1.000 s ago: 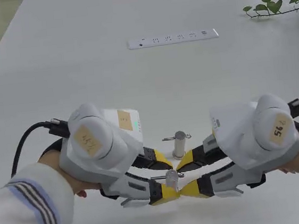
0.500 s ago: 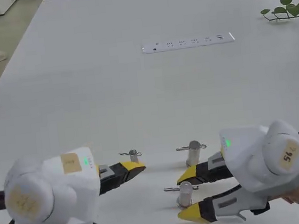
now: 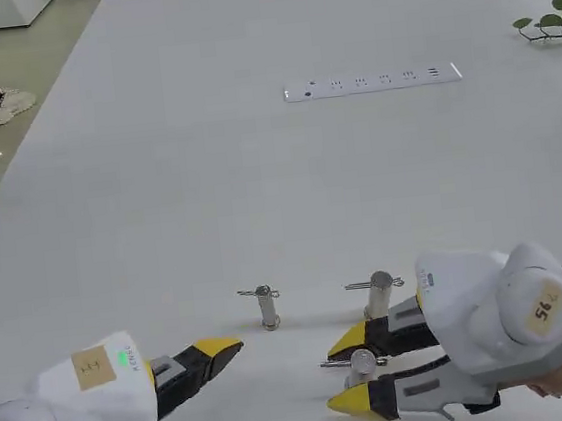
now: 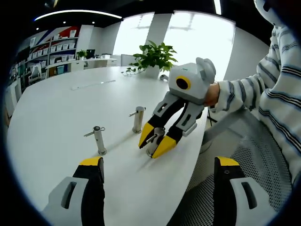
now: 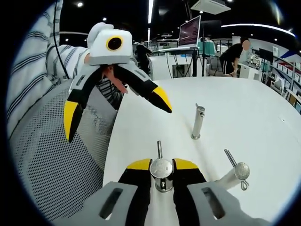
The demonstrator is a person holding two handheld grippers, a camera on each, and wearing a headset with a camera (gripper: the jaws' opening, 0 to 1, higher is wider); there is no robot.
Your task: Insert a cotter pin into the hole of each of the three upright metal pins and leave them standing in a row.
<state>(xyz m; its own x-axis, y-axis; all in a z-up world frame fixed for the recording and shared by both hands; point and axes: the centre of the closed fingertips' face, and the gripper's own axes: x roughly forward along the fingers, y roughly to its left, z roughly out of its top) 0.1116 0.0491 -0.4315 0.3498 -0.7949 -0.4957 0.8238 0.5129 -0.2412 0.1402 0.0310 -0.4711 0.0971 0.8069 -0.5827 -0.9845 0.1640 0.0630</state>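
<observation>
Retreating leftward, the left hand-held gripper (image 5: 116, 109) is hanging spread; the right hand-held gripper (image 3: 346, 370) is pinching the nearest metal pin (image 3: 360, 361). All three seem cottered, with lining up remaining.

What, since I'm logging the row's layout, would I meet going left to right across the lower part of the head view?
left gripper → left metal pin → near metal pin, held in the tongs of the right gripper → right metal pin. The right gripper spans the last two, so it is left unplaced.
</observation>
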